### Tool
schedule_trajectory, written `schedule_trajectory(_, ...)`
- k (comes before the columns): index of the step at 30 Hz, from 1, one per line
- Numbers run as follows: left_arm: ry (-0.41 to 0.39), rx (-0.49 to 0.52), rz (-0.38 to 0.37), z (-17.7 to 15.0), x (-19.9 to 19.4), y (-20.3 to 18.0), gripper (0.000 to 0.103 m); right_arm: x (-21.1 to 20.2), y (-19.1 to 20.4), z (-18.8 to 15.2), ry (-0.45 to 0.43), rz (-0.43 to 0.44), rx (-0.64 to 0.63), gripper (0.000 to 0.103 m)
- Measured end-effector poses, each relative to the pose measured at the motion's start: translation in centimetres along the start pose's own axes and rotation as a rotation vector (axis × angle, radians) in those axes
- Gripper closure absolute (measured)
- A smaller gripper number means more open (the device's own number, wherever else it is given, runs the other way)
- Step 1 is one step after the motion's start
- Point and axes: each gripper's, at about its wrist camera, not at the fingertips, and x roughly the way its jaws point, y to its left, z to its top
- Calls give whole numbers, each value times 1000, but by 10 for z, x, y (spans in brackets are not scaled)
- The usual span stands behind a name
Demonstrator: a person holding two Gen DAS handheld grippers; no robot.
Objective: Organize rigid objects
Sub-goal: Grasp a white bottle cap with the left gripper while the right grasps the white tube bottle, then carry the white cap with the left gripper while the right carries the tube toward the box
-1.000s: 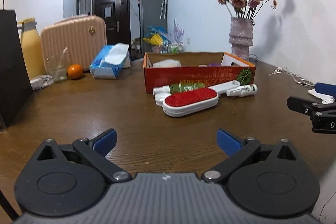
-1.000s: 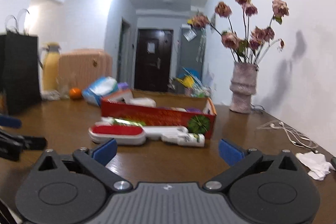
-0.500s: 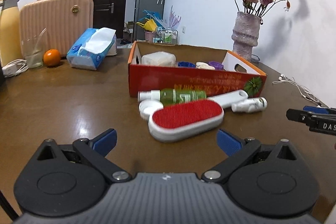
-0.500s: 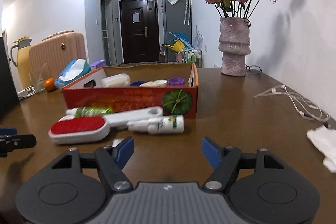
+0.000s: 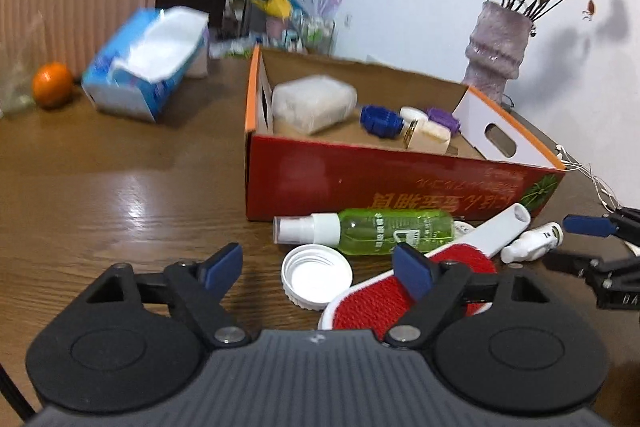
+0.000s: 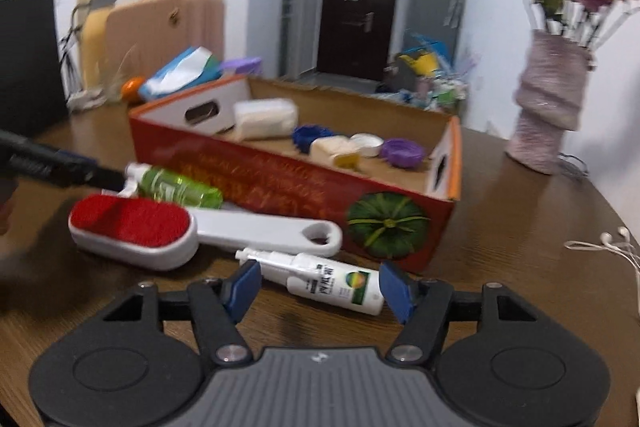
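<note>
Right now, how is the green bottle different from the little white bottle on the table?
The green spray bottle is see-through and bigger; the small white bottle is solid white and slimmer. The green spray bottle lies right against the red box, behind the brush; the small white bottle lies in front of the brush handle. Both lie on their sides.

wooden table (image 5: 120,195), red box (image 5: 400,183), lint brush (image 6: 136,223), bottles
</note>
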Motion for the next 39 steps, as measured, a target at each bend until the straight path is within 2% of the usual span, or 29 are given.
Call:
schedule_trajectory(3, 26, -42, 1, -1, 9, 9, 22, 8, -2, 0, -20, -4, -27, 37)
schedule_trajectory(5, 17, -21, 23, -3, 9, 8, 27, 12, -5, 2, -13, -4, -25, 36)
schedule_trajectory(7, 12, 2, 38, -5, 8, 5, 38, 12, -9, 1, -27, 19, -20, 34)
schedule_trajectory(8, 10, 12, 40, -5, 8, 3, 41, 13, -10, 0, -33, 29, -24, 33)
schedule_trajectory(10, 9, 31, 48, -6, 7, 0, 58, 14, -13, 0, -41, 43, -28, 33)
schedule_trajectory(12, 8, 44, 44, -7, 7, -2, 62, 16, -14, 0, -53, 59, -42, 30)
schedule_trajectory(19, -7, 61, 56, -17, -8, -9, 62, 12, -5, 1, -11, 64, -88, 30)
schedule_trajectory(21, -28, 55, 64, -23, -22, -9, 62, 2, 3, -2, 20, 39, -108, 44)
schedule_trajectory(22, -37, 49, 71, -25, -28, -8, 62, -3, 6, -5, 49, 37, -106, 47)
schedule_trajectory(24, -54, 39, 90, -31, -42, -5, 62, -18, 14, -12, 92, 83, -89, 64)
schedule_trajectory(26, -58, 37, 105, -39, -56, -3, 62, -33, 23, -19, 77, 113, -99, 64)
schedule_trajectory(29, -43, 49, 110, -51, -70, -2, 62, -41, 31, -22, 65, 42, -132, 55)
schedule_trajectory(31, -29, 61, 112, -59, -74, -4, 62, -39, 31, -20, 73, -4, -153, 54)
schedule_trajectory(33, -23, 65, 112, -64, -77, -6, 59, -35, 26, -16, 65, -22, -128, 48)
schedule_trajectory(35, -15, 61, 104, -69, -78, -6, 56, -32, 16, -10, 52, 8, -59, 41)
schedule_trajectory(37, -14, 61, 101, -71, -79, -7, 54, -27, 2, -4, 51, 63, 106, 40)
schedule_trajectory(39, -14, 69, 97, -74, -80, -9, 54, -21, -8, -3, 75, 84, 253, 39)
